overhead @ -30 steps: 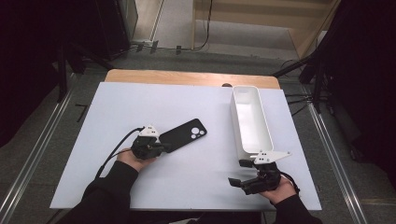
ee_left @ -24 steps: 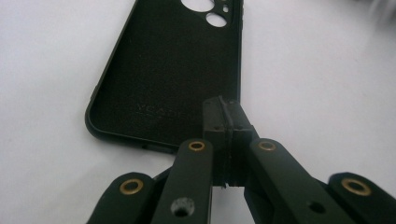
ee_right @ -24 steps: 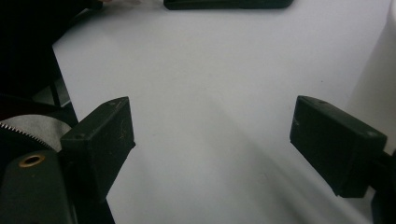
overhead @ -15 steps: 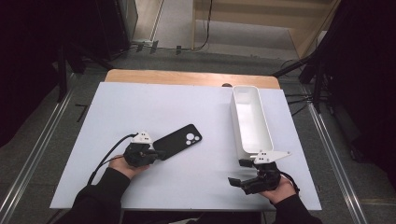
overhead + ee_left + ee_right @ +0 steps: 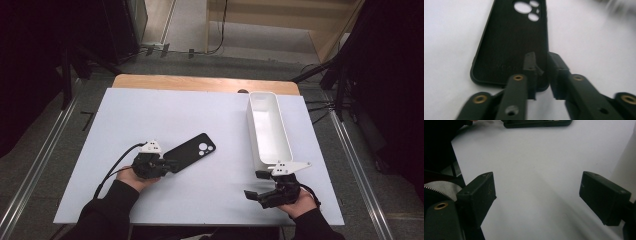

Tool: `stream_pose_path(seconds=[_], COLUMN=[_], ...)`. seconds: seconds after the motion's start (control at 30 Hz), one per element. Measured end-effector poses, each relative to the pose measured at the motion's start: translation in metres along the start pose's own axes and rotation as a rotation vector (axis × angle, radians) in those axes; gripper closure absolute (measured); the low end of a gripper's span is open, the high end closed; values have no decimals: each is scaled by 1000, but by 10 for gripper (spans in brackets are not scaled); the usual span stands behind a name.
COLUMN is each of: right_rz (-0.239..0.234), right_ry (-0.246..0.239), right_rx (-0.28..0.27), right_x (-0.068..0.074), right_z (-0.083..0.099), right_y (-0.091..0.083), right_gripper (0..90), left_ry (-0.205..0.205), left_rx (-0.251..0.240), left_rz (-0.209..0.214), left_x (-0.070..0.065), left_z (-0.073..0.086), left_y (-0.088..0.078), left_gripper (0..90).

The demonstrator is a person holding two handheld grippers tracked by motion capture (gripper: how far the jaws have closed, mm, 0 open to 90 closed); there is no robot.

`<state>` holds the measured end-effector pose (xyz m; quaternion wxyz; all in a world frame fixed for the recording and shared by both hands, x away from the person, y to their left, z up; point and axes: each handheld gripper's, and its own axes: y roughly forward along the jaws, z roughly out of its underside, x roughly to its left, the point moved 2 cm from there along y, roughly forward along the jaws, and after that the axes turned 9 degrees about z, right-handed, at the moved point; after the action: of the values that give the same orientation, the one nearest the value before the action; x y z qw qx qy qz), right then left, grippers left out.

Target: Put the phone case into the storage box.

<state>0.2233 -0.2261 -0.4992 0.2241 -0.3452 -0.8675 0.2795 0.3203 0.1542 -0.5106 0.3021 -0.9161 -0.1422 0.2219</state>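
Left of the white bin (image 5: 270, 131): left gripper (image 5: 541, 67) jaws just eased apart, straddling phone case (image 5: 511, 42) edge, not pinching. Right gripper (image 5: 537, 195) jaws released, nothing between.

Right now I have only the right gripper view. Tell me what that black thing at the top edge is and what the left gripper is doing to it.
Observer: It's a black phone case lying flat on the table, camera holes at its far end.
Operator: Now give me the left gripper.
Observer: The left gripper straddles the case's near corner. Its jaws have just been opening, with one long edge between them, and the pads look clear of it.
Operator: Say what the pale wall on my right is.
Observer: A long white bin, apparently empty. Your right gripper sits open just off its near end.
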Motion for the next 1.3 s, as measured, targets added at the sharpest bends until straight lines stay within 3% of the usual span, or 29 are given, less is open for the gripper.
stream_pose_path(seconds=[0.2, 0.23, 0.37, 0.47, 0.53, 0.6, 0.77, 1.0, 1.3], right_rz=[2, 1, 2, 1, 0, 0, 1, 2, 2], right_ry=[0, 1, 1, 0, 0, -1, -2, -5, -1], right_rx=[0, 0, 0, -1, -1, -1, -8, -12, -12], right_x=[0, 0, 0, 0, 0, 0, 0, 0, 0], right_z=[0, 0, 0, 0, 0, 0, 0, 0, 0], right_y=[0, 0, 0, 0, 0, 0, 0, -1, -1], right_gripper=[123, 123, 123, 123, 123, 123, 123, 123, 123], left_ry=[35, 44, 57, 73, 76, 97, 101, 124, 118], left_rx=[-90, -116, -153, -216, -230, -246, -280, -301, -324], left_rz=[3, 10, 19, 27, 29, -13, 25, 20, 25], left_x=[-4, -5, -7, -8, -8, -11, -13, -19, -26], left_z=[-5, -7, -9, -12, -12, -13, -13, -12, -7], left_y=[-10, -13, -17, -22, -24, -26, -33, -40, -53], left_gripper=[608, 542, 466, 356, 335, 292, 130, 116, 116])
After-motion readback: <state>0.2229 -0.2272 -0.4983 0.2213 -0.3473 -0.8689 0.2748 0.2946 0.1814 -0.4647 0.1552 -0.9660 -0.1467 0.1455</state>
